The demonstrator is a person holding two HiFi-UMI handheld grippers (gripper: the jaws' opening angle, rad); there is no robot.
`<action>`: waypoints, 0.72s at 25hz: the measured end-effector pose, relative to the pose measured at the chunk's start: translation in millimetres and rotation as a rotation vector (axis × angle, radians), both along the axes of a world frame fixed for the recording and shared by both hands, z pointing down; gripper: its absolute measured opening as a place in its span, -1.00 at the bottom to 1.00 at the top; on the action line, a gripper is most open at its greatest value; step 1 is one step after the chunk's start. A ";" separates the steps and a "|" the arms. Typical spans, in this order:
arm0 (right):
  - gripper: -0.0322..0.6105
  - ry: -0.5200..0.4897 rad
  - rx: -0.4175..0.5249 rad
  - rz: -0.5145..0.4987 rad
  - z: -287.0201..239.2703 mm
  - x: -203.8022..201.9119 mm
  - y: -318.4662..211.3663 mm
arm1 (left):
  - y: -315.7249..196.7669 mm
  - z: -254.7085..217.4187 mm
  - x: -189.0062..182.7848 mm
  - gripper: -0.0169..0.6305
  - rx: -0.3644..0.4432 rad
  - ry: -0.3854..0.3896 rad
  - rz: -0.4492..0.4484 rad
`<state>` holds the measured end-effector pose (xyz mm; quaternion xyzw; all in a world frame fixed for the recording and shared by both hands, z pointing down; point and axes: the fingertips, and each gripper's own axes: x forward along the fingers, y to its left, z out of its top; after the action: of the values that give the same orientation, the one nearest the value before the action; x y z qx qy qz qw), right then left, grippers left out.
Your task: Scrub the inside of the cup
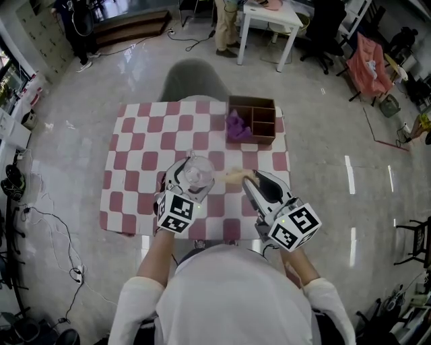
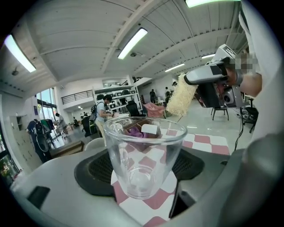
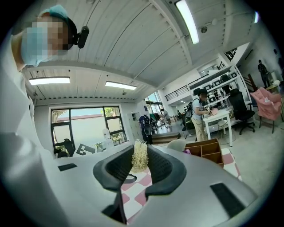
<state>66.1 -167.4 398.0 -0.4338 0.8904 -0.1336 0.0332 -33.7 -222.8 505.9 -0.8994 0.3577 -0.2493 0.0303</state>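
A clear glass cup [image 2: 143,156] stands upright between the jaws of my left gripper [image 1: 192,176], which is shut on it; the cup [image 1: 196,174] is held above the near part of the checkered table. My right gripper [image 1: 252,179] is shut on a pale yellow fibrous scrubber [image 3: 140,156]. The scrubber [image 1: 234,177] points left toward the cup and stays just right of its rim, outside it. In the left gripper view the scrubber [image 2: 181,98] hangs above and to the right of the cup's mouth.
A red-and-white checkered table [image 1: 145,150] lies below. At its far right stands a brown wooden divided box [image 1: 256,118] with a purple cloth [image 1: 236,126] in it. A grey chair [image 1: 192,81] sits behind the table. People and a white table [image 1: 269,19] stand far off.
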 end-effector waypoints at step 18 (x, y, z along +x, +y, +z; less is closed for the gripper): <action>-0.57 0.010 -0.025 0.009 11.0 2.4 6.5 | 5.2 31.3 -8.3 0.22 -0.083 0.088 -0.042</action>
<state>68.6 -160.9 409.0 -0.4390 0.8868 -0.1427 0.0240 -42.0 -217.5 537.2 -0.9024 0.3667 -0.2247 -0.0278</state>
